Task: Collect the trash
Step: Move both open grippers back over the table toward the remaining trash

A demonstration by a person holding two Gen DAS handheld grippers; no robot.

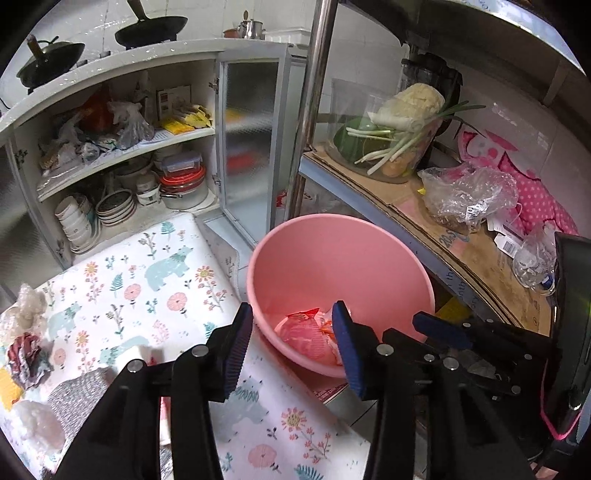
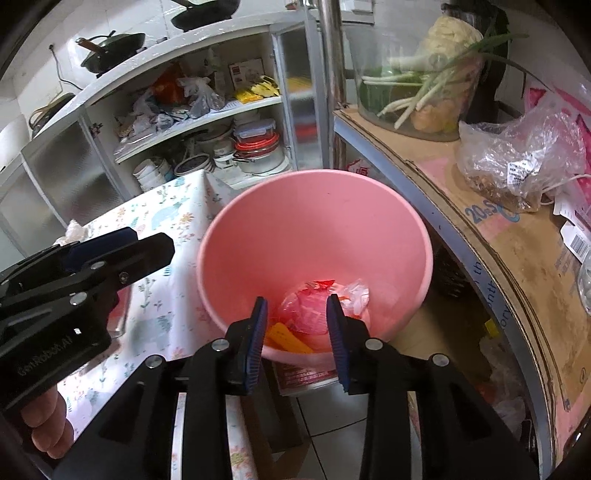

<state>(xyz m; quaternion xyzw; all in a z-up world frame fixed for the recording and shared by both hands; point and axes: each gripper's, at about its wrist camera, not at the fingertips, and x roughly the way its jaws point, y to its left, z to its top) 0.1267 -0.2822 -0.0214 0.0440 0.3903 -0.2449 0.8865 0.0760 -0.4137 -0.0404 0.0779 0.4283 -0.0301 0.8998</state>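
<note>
Pink bin (image 2: 314,236) sits beside the table (image 1: 147,280). Trash (image 2: 314,306), maybe wrappers, lies at its bottom. Both claws, left (image 1: 293,339) and right (image 2: 297,332), hang open and hold nothing.

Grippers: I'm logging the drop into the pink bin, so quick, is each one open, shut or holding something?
Left gripper: open, nothing between its fingers.
Right gripper: open, empty, above the pink bin with trash at the bottom.

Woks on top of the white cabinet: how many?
2. One wok sits at the left end of the cabinet top; the second wok sits further right, nearer the kettle. More may be hidden beyond the left frame edge.
</note>
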